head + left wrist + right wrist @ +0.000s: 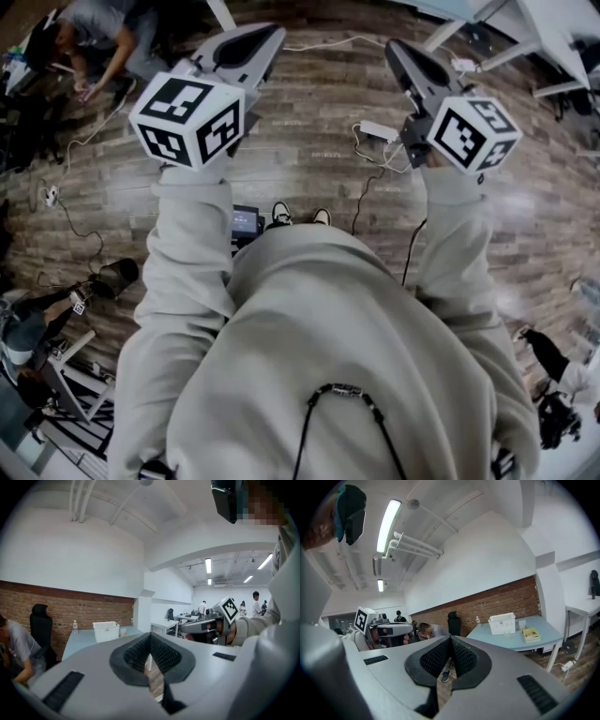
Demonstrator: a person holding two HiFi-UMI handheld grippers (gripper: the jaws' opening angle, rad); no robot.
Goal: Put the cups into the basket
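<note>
White perforated basket (503, 623) near desk (548, 638) back edge, contents unseen; translucent cup (522, 625) just beside, on smooth pale-blue top. Left gripper (150, 639), right gripper (450, 641): ribbed black jaws pressed together, empty

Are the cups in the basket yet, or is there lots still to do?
Nothing looks done yet. The left gripper and right gripper are both shut and empty, so nothing is in hand. The white basket sits on the blue table across the room, with what may be a clear cup beside it. Still left: walking over and putting the cups in.
</note>
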